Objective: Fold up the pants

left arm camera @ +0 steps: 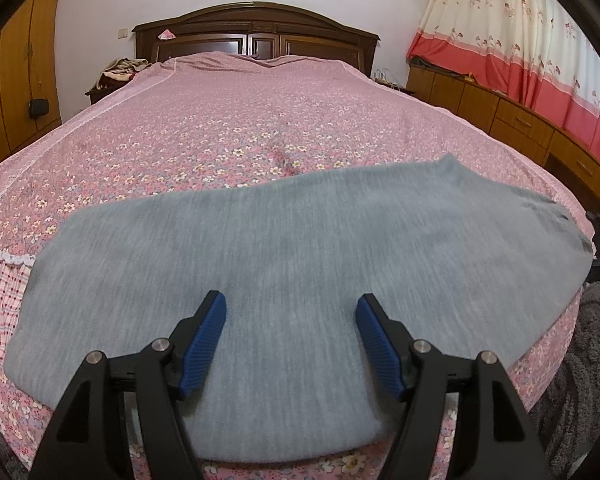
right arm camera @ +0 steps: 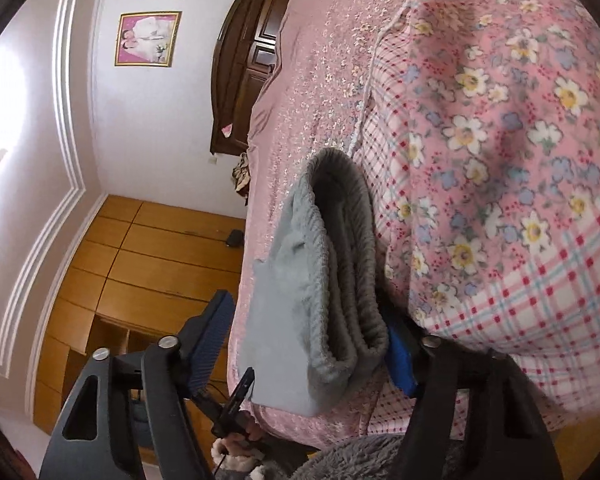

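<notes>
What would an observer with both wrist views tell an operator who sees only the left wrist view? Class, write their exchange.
Operator: My left gripper hangs open over the gray pants. Where is the right gripper?
Observer: The right gripper is open around the pants' ribbed waistband, at the edge of the bed.
Operator: Is it gripping?
Observer: No. One blue pad lies behind the fabric, and the other finger stands apart in the air.
</notes>
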{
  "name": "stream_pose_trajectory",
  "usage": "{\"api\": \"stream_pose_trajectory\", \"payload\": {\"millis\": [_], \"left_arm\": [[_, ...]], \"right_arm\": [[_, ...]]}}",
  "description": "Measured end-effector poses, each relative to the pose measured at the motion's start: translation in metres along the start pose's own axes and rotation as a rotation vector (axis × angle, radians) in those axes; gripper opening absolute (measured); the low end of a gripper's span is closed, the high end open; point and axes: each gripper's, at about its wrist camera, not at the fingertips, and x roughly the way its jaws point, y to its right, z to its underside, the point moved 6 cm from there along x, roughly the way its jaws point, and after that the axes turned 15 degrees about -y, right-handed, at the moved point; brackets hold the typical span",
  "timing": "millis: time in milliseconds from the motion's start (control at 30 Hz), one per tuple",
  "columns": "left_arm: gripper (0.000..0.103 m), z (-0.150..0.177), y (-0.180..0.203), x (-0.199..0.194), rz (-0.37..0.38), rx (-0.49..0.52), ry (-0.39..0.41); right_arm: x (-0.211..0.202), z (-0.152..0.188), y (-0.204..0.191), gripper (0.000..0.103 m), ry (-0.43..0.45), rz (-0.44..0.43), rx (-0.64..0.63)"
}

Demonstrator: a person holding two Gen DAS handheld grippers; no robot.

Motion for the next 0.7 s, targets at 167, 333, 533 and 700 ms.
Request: {"api": "stream_pose_trajectory", "payload": {"millis": [167,333,533,700], "left_arm": [[0.071,0.000,-0.002,-0.001,0.008,-0.002,-0.003],[0.071,0.000,-0.002,-0.001,0.010,-0.005,-0.003],[0.071,0.001,-0.001,0.000,0.011,-0.006,-0.003],[0.072,0.001,-0.001,0.000,0.011,-0.006,-0.003]], "right_arm": [[-0.006,0.006,0.013,0.031,0.043,0.025,0.056],[-0.009,0.007,0.015,0.025,0.051,0.025,0.048],[-0.006,0.006,0.003,0.021,0.063,0.086,0.030],[-0.006,0.005,0.006,0.020,0.057,0.112,0.047]]}}
